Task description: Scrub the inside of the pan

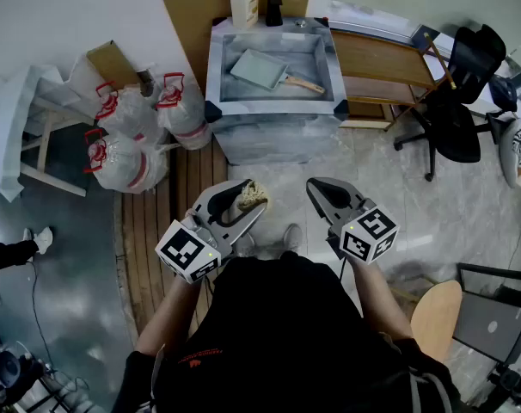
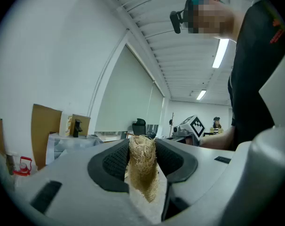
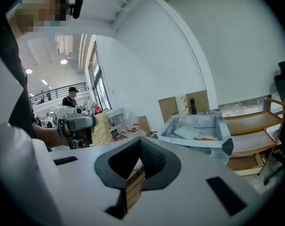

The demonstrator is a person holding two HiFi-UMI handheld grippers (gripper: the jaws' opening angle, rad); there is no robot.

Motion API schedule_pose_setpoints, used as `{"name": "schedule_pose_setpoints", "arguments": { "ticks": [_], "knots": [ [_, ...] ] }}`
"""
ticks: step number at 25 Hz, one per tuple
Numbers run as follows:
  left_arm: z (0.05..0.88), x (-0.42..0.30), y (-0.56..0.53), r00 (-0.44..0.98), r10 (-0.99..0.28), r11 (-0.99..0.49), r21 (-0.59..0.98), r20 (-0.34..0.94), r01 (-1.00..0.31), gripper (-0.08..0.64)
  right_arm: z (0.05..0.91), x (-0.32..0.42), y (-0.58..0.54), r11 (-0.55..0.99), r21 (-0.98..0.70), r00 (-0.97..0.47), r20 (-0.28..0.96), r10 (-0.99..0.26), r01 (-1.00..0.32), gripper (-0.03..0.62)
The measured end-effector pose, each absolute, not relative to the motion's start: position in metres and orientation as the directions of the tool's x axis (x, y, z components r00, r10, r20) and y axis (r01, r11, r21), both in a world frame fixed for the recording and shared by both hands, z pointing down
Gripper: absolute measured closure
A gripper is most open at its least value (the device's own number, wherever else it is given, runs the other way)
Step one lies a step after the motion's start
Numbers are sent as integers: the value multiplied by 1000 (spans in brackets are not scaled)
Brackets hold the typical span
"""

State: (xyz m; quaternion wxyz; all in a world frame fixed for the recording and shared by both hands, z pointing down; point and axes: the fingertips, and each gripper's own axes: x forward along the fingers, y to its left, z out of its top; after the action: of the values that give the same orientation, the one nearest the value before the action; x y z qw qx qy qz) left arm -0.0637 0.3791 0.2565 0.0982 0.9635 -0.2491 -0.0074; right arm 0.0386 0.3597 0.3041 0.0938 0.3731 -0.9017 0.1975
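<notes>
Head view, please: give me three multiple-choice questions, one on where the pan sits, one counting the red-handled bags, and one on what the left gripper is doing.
1. Where is the pan?
A) inside the grey basin
B) on the office chair
C) on the floor

2. How many red-handled white bags lie left of the basin?
A) one
B) three
C) six

3. The left gripper is:
A) open and empty
B) shut on a scrubber
C) shut on the pan's handle

Answers:
1 A, the pan lies flat within the basin's walls.
2 B, three bags are bunched together.
3 B, its jaws clamp the straw-coloured scrubber.
</notes>
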Motion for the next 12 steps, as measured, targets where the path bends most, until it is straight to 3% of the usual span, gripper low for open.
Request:
{"name": "schedule_pose_setpoints", "arguments": {
  "ticks": [12],
  "knots": [
    [257,-57,371,869,-493,-849,193,43,-491,390,306,47,347,627,-316,-702,315,-639,-712,588]
  ]
}}
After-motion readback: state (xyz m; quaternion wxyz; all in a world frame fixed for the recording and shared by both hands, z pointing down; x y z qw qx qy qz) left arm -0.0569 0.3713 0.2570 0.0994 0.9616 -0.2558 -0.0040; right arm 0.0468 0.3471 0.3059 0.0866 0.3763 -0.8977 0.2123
